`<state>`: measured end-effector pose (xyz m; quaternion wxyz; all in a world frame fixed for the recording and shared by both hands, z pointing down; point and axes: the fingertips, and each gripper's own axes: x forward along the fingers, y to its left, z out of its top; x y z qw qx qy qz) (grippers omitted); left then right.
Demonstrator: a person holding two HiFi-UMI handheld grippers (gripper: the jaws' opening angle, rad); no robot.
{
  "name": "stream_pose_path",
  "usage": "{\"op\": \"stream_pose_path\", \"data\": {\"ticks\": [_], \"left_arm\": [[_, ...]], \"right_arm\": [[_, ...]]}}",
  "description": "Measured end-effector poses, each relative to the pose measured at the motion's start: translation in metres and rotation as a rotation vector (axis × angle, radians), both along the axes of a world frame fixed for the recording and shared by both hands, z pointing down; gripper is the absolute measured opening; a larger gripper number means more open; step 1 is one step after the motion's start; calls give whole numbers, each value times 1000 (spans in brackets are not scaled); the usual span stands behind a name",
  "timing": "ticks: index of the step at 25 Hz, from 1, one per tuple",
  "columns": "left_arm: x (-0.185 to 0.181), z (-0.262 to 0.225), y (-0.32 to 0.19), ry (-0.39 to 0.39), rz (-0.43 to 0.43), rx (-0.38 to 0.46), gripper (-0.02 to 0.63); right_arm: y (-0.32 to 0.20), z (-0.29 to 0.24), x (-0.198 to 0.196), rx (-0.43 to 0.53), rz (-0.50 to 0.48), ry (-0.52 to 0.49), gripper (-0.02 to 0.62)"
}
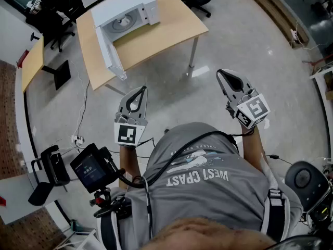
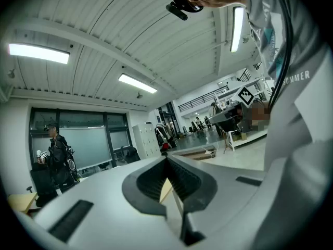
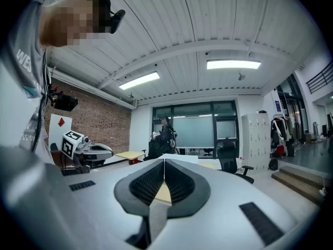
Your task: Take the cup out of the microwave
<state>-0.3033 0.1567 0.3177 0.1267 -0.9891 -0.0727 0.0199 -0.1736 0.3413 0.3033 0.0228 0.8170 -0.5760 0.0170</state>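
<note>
1. Microwave (image 1: pixel 127 12): white, on the wooden table (image 1: pixel 171 30), toward its left end. The door (image 1: pixel 109 51) is swung fully open, reaching toward the table's near-left corner.
2. Cavity: a round turntable (image 1: pixel 124 22) shows. The cup cannot be made out at this size.
3. Left claw (image 1: pixel 142 89) (image 2: pixel 167 158): closed tip to tip, holding nothing, held level over the floor, well short of the table.
4. Right claw (image 1: pixel 219 72) (image 3: pixel 164 160): likewise closed and empty, level, off the table's near-right corner.
</note>
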Motion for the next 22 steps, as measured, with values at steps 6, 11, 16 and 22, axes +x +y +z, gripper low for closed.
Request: {"op": "stream_pose_path", "data": {"ticks": [6, 11, 16, 22], "left_arm": [[-4, 7, -46, 10, 20, 41, 43], [-8, 10, -98, 25, 27, 46, 43], [-21, 13, -131, 35, -7, 16, 43], [-35, 13, -160, 16, -68, 4, 43]], "right_arm": [[-50, 9, -4, 10, -1, 6, 12], [-103, 13, -10, -20, 10, -1, 12], [-139, 12, -16, -64, -17, 4, 12], [-185, 2, -18, -72, -89, 13, 12]]}}
